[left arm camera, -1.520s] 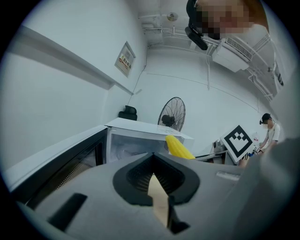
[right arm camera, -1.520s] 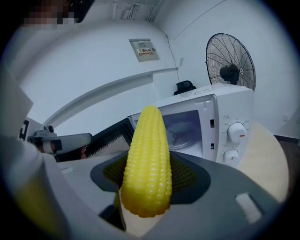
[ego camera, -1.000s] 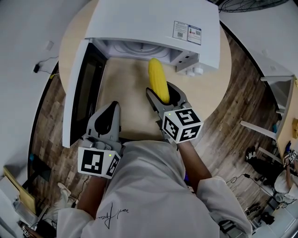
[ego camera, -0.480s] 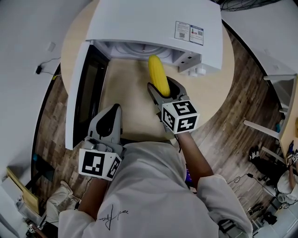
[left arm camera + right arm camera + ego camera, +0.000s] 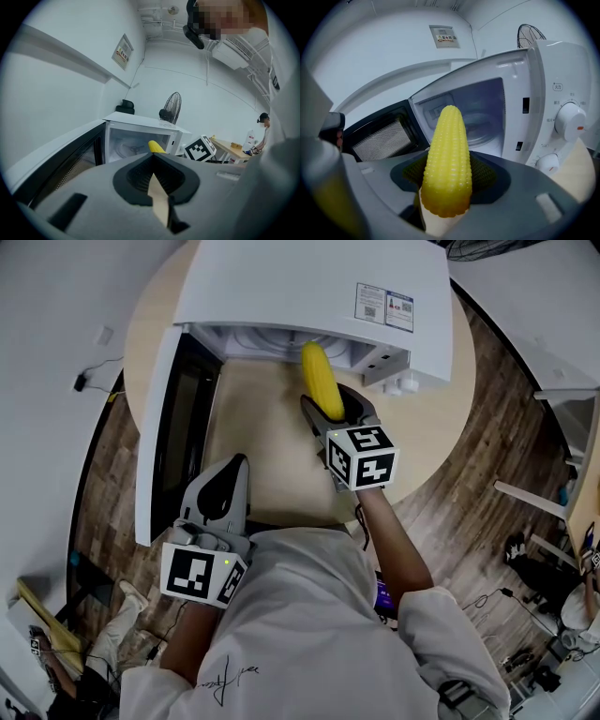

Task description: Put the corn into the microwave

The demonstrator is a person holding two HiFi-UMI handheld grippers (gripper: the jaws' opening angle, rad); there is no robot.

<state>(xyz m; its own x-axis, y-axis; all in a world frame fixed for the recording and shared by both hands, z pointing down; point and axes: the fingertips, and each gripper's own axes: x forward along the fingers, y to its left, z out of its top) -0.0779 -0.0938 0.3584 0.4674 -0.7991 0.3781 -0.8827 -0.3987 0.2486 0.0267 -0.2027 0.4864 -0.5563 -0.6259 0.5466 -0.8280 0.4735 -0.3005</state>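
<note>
- Over the last second the right gripper (image 5: 330, 404) has carried the corn (image 5: 320, 381) farther from the person. The corn's tip now reaches the front edge of the microwave (image 5: 309, 287). The left gripper (image 5: 228, 474) has stayed low at the near side of the table (image 5: 441, 418).
- The right gripper's jaws are clamped on the lower part of the corn. The thick end sits between the dark pads, and the tapered end points up and away, toward the oven.
- The left gripper's jaws meet at their tips with nothing held between them. It rests to the left of and nearer than the right one, well apart from the corn.
- The corn is off the table, at the mouth of the oven. The views do not show whether its tip has crossed the threshold.
- In the right gripper view, the white cavity and its glass turntable (image 5: 480, 126) lie straight beyond the corn.
- The door (image 5: 155, 427) stands swung out to the left, with its dark mesh window facing inward. It runs along the left side of the table, beside the left gripper.
- The control panel with two knobs (image 5: 569, 121) stands just to the right of the corn.
- The microwave sits on the far half of the round, pale wood table, with two stickers (image 5: 384, 304) on its top.
- A fan (image 5: 171, 105) stands behind the microwave.
- A wood-patterned floor (image 5: 103, 474) surrounds the table.
- Far to the right, a person (image 5: 263, 129) stands at another table.
</note>
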